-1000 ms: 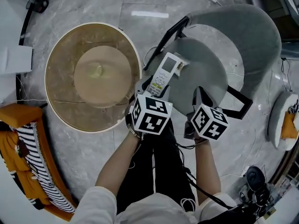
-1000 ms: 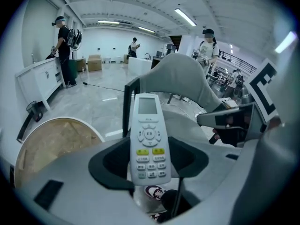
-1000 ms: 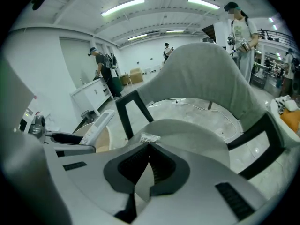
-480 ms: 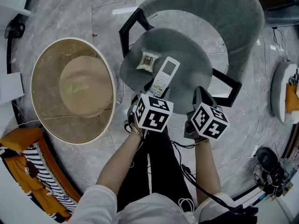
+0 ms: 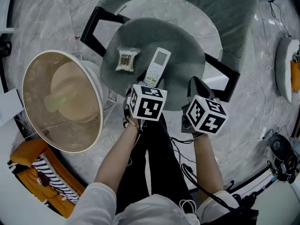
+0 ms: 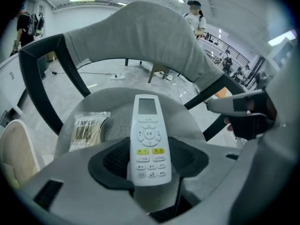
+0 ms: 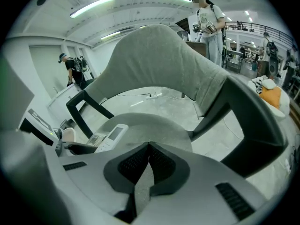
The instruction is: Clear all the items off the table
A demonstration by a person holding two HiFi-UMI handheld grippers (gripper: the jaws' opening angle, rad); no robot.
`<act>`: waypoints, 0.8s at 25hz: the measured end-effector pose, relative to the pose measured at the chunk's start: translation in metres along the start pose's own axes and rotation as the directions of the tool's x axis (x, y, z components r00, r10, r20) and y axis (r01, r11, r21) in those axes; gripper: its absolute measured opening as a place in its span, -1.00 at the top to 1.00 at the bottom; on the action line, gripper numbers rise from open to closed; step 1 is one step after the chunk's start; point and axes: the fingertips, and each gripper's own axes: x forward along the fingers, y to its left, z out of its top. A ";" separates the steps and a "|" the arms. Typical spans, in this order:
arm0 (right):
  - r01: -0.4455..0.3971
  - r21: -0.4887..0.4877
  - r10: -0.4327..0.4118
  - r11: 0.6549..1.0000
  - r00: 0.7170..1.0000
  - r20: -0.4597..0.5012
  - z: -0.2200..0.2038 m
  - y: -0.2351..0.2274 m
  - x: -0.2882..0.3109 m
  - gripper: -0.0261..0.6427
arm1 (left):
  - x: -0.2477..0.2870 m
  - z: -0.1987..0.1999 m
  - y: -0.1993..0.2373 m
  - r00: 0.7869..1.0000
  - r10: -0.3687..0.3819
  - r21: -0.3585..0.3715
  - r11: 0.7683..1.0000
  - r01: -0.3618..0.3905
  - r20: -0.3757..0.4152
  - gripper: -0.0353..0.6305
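Grey chair seat [image 5: 185, 55], swab packet [image 5: 125, 60], left gripper [image 6: 150, 165] clamping white remote [image 6: 148, 135], right gripper [image 7: 147, 146] closed, marble floor [image 5: 47, 22], round table [image 5: 33, 88]

Ceiling strip lights [image 7: 93, 6] give me an even, cool brightness in both gripper views. The fisheye lenses bow the grey chair back [image 6: 140, 36] and blacken the corners. The white remote control [image 6: 149, 144] reads crisp, while the foreground nearest each lens goes soft. My head view is dimmer and curves at its edges, with faint shadows on the marble floor [image 5: 47, 13].
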 end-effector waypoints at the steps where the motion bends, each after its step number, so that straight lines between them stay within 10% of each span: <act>1: 0.001 0.005 -0.001 1.000 1.000 -0.004 -0.001 -0.003 0.003 0.85 | 0.006 -0.003 0.001 1.000 0.007 0.005 1.000 -0.007 -0.013 0.13; 20: -0.016 -0.008 0.015 1.000 0.999 -0.032 0.001 0.008 0.024 0.85 | 0.008 -0.007 0.010 0.997 -0.053 -0.177 0.982 0.063 0.062 -0.07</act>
